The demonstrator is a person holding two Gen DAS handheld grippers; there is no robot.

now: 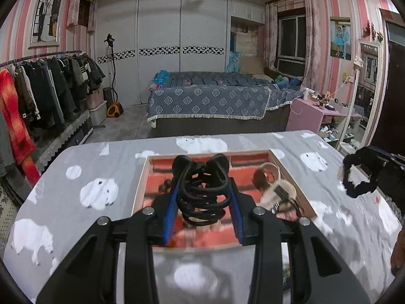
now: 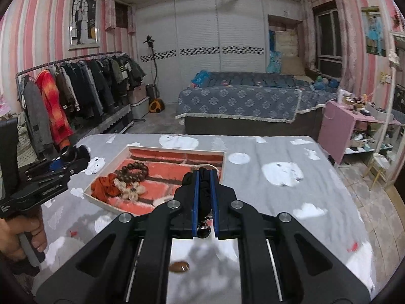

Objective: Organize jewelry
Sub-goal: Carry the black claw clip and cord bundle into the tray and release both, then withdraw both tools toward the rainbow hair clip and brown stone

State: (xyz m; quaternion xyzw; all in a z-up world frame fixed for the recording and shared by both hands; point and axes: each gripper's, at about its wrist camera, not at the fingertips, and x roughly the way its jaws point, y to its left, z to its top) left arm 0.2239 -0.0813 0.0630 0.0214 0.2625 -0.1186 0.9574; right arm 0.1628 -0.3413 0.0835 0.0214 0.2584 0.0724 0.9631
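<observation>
The left tongs [image 1: 203, 197] grip a black claw clip [image 1: 201, 190] over the shallow tray [image 2: 177, 150] at frame centre; the right tongs [image 2: 205, 192], nearly shut, pinch a black scrunchie [image 2: 205, 190] just off its near right corner. Best lowered slowly before letting go — beads [image 2: 134, 171] and an orange scrunchie [image 2: 103, 186] already crowd the tray's left. The tabletop [image 2: 278, 202] wears grey cloth; beyond are a bed [image 2: 240, 101] and clothes rack [image 2: 76, 86].

A clothes rack [image 2: 83, 88] hung with dark coats stands along the left wall. A bed [image 1: 210, 101] under a blue patterned cover occupies the far centre. White sliding wardrobe doors [image 1: 162, 48] line the far wall. A pink cabinet [image 2: 339, 126] stands at right.
</observation>
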